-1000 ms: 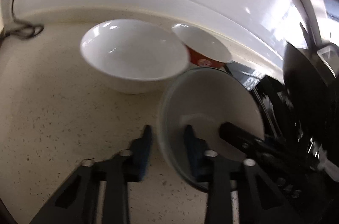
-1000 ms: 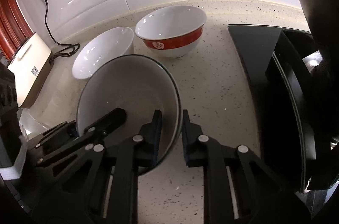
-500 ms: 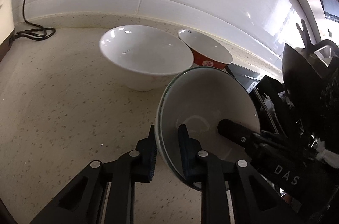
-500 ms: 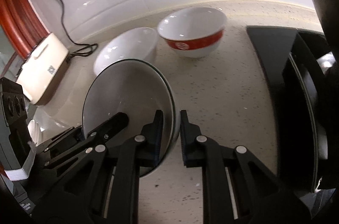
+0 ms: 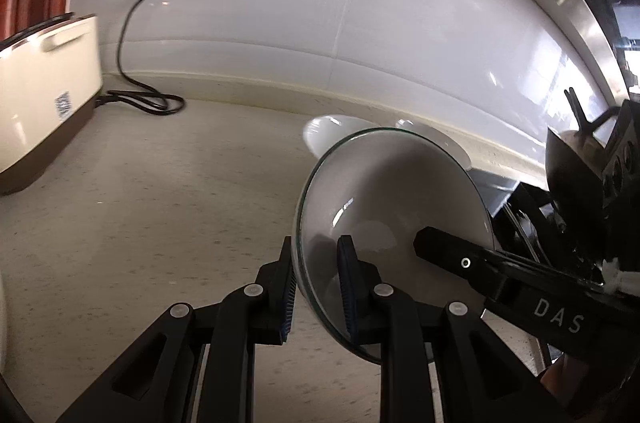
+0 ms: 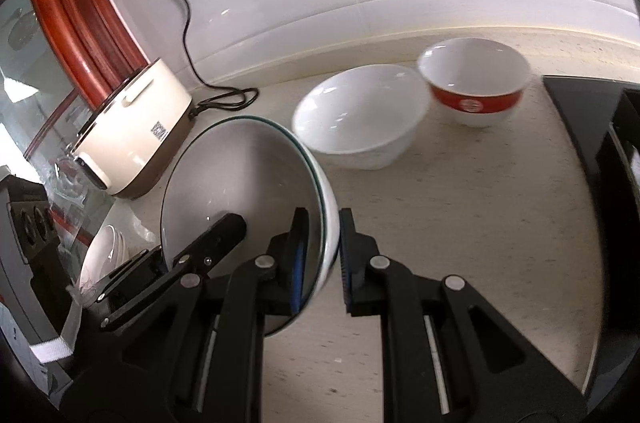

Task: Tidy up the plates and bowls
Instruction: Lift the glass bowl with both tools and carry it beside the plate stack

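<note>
Two black claws hold one white bowl (image 5: 394, 207) with a thin green rim, tipped on its side in the air above a speckled cream bench (image 5: 160, 215). The left claw (image 5: 316, 287) is clamped on the bowl's rim at its near left edge, one blue-padded finger outside the wall and one inside. The right claw (image 6: 322, 259) is clamped on the opposite edge of the same bowl (image 6: 240, 191) the same way, with the wall pinched between its pads. In the left view the right claw's finger reaches into the bowl from the right; in the right view the left claw's finger reaches in from the lower left. Beyond the right claw, past the held bowl, a plain white bowl (image 6: 356, 115) sits on the bench, and just to its right stands a bowl with a red band (image 6: 474, 81); the two look to be touching or nearly so. In the left view both are mostly hidden behind the held bowl. Far to the left of both claws a cream cooker (image 6: 134, 127) with a brown base stands on the bench, its black cord (image 6: 188, 23) running up the white tiled wall (image 5: 280, 3) to a socket. To the right of the right claw is a dark hob (image 6: 592, 127)
</note>
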`<state>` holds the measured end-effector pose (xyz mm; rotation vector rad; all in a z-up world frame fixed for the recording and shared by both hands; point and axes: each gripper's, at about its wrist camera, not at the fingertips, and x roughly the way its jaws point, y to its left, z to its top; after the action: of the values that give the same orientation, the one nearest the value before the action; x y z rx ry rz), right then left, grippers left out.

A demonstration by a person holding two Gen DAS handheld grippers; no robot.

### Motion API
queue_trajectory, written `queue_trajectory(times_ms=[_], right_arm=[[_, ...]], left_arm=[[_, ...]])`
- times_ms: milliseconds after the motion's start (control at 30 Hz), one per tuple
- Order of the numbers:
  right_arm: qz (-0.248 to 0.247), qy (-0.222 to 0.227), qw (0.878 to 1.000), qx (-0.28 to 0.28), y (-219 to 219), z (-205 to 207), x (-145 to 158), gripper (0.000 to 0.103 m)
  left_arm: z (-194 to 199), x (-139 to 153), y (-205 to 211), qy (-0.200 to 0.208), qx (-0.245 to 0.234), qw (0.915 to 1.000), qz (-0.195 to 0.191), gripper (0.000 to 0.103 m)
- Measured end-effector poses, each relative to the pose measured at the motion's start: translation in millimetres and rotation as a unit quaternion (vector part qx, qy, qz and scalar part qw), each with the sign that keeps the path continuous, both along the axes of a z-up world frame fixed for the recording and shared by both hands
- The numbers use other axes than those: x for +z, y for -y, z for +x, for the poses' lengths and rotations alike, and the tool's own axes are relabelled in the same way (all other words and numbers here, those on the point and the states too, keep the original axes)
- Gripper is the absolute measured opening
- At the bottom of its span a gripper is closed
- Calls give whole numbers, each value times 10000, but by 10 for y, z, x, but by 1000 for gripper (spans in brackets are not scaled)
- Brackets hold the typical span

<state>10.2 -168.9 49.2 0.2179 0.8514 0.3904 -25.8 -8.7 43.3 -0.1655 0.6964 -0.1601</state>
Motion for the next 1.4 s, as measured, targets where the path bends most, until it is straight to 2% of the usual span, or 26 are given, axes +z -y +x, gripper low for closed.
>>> queue_trajectory(times_ms=[133, 333, 567, 733, 833, 1000, 1400], right_arm=[[-246, -81, 9996, 124, -269, 66, 8, 18], [-154, -198, 9990, 364, -641, 191, 52, 18], [-96, -264, 9977, 623, -932, 190, -106, 18], [-114, -276, 9975, 642, -950, 205, -157, 18], [-37, -277, 9976, 640, -941, 214, -152, 18], [41, -329, 9972, 673, -988, 233, -186, 18], [377, -467, 9944, 869, -1068, 233, -265, 19]], left_arm=[[-16, 2, -176, 59, 226, 9997, 31, 21], [-10, 8, -513, 61, 586, 9982, -62, 21], [-36, 8, -902, 124, 1036, 9945, -94, 21], [-17, -110, -1056, 43, 1179, 9930, -98, 21], [-9, -124, -1096, -13, 1179, 9924, -342, 21], [15, -110, -1105, 29, 1231, 9918, -353, 21], [-43, -165, -1185, -190, 1472, 9881, -402, 21]])
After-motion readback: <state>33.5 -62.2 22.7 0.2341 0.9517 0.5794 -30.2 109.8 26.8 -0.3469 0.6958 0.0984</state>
